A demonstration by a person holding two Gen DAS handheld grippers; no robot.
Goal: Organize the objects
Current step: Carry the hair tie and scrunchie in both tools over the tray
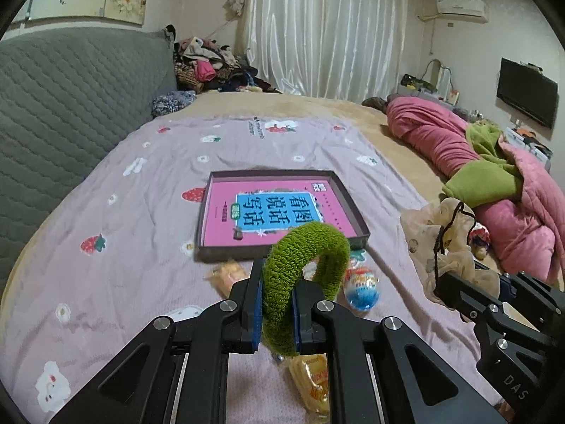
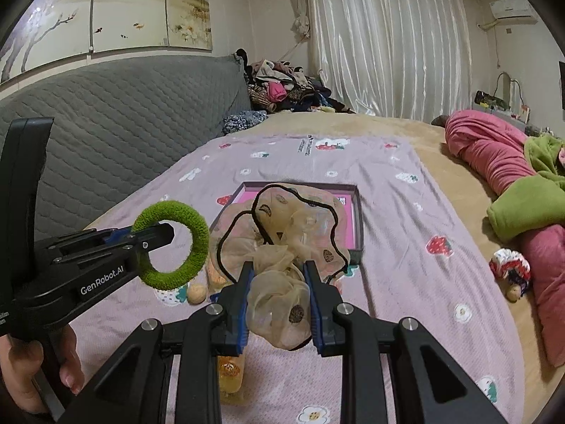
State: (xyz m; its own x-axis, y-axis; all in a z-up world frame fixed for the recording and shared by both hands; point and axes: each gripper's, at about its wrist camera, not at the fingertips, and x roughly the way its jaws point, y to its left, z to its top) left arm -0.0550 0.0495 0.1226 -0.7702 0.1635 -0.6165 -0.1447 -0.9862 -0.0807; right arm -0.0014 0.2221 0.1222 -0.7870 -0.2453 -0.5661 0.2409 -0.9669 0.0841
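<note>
My left gripper (image 1: 277,291) is shut on a fuzzy green hair tie (image 1: 303,275) and holds it above the bed; the tie also shows in the right wrist view (image 2: 171,245). My right gripper (image 2: 279,284) is shut on a sheer beige scrunchie with black trim (image 2: 282,243), also in the left wrist view (image 1: 445,243). A shallow dark box (image 1: 279,251) with a pink book (image 1: 275,212) inside lies on the purple sheet just beyond both grippers. The scrunchie hides most of the box (image 2: 356,219) in the right wrist view.
Small wrapped snacks lie on the sheet below the grippers: an orange packet (image 1: 227,275), a blue-and-white one (image 1: 362,286), a yellow one (image 1: 312,381). A grey headboard (image 1: 70,106) is left. Pink and green bedding (image 1: 494,183) is right, with a patterned scrunchie (image 2: 510,265) beside it.
</note>
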